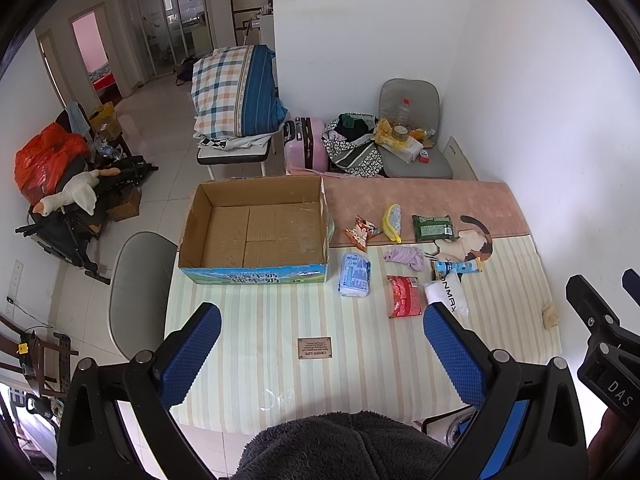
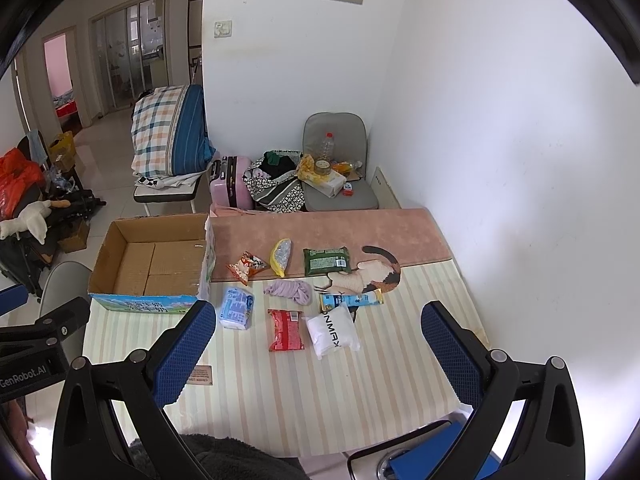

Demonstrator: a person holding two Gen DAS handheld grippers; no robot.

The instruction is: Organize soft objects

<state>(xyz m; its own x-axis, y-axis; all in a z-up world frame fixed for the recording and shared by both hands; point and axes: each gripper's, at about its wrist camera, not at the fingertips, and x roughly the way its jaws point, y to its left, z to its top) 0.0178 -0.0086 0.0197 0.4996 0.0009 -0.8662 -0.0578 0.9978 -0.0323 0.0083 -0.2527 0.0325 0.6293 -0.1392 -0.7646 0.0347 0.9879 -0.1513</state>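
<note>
nothing picked yet. left gripper point(image 1: 322, 356) hangs over the near part of the striped table point(image 1: 360, 368), jaws wide apart, nothing between them; right gripper point(image 2: 316, 356) is the same, spread and empty, a bit right of it. cardboard box point(image 1: 256, 228) sits far left on the table, open top, looks empty inside. the soft stuff lies loose to the right of the box: blue-white tissue pack point(image 1: 354, 275) just beside the box's right wall, red packet point(image 1: 405, 296) and white pouch point(image 1: 446, 293) nearest the grippers, with the white pouch just beside the red one, purple cloth point(image 1: 404, 258) behind them, blue tube pack point(image 1: 456, 267) overlapping the white pouch's far end, then snack bag point(image 1: 362, 232), yellow mesh pouch point(image 1: 392, 222) and green pack point(image 1: 434, 228) on the pink mat point(image 1: 440, 200) at the far side. likely goal is to drop them in the box. risks from here, as a guess: the slick flat packets may slide out of a shallow pinch; grabbing the white pouch could drag the tube along since they overlap; the limp cloth may catch on the box rim; the far items need a long reach over the near ones and may knock them.
</note>
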